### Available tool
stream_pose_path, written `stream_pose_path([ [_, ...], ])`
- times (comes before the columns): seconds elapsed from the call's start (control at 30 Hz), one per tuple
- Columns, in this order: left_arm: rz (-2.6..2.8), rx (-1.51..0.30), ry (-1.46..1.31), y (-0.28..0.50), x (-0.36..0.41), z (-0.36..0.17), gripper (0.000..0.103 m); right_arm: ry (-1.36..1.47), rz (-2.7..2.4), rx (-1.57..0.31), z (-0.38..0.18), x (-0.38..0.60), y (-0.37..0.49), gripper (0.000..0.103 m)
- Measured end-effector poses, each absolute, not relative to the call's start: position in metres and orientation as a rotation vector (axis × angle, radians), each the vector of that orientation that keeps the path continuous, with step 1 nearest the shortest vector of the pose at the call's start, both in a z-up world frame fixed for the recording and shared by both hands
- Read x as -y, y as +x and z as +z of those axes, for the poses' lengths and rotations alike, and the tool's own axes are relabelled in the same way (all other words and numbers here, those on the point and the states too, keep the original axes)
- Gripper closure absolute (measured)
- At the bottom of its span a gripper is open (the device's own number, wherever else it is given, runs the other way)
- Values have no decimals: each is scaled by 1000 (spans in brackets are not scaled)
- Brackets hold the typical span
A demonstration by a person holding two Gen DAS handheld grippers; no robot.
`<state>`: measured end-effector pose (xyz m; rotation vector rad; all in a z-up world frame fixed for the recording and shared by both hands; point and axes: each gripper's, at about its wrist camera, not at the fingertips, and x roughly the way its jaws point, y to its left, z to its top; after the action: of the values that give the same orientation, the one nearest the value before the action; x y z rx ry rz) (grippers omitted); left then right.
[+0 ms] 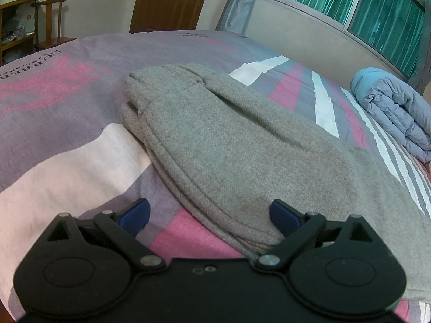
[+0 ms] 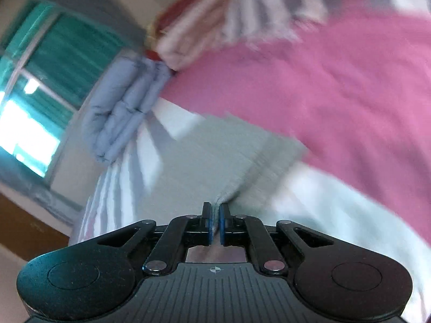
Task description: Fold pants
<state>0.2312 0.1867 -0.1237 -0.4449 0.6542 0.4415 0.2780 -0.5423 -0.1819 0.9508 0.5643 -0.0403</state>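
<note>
**Right gripper pinches the grey pants; left gripper stands wide over them**

The right gripper [image 2: 215, 222] has its two blue pads brought together on a small ridge of grey fabric, which rises up between them in a pinched peak. That fabric belongs to the grey pants [image 2: 215, 156], which spread away from the fingertips across the bed. The right wrist view is heavily blurred and tilted, so the cloth's edges are soft, but the pinch itself is sharp and plain.

The left gripper [image 1: 210, 215] has its jaws spread wide apart, nothing clamped between them. Its blue pad [image 1: 282, 216] on the right side lies against the near edge of the pants [image 1: 229, 145]; the other pad hangs over the bedsheet just beside them. In this view the pants lie folded lengthwise into a long, layered band that runs from the gripper away toward the far side of the bed, with stacked seams along the left edge.

Beneath everything is a bedsheet [image 1: 67, 123] patterned in purple, pink and white stripes. A folded blue quilt [image 1: 398, 115] sits well apart from the pants at the bed's right edge, under a window with green curtains [image 1: 377, 5]. A wooden door [image 1: 169, 0] and a wooden chair [image 1: 51, 24] stand beyond the bed.
</note>
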Motion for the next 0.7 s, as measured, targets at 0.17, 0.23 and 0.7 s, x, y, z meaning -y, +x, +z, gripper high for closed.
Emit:
stream_pose_path([
  [0.17, 442, -654, -446, 231, -187, -123, 12, 1060, -70, -501, -191, 555, 274, 84],
  [0.23, 443, -653, -446, 231, -187, -123, 12, 1072, -94, -531, -192, 559, 283, 84],
  [0.7, 441, -652, -445, 231, -187, -123, 12, 1051, -131, -514, -189, 557, 271, 99],
])
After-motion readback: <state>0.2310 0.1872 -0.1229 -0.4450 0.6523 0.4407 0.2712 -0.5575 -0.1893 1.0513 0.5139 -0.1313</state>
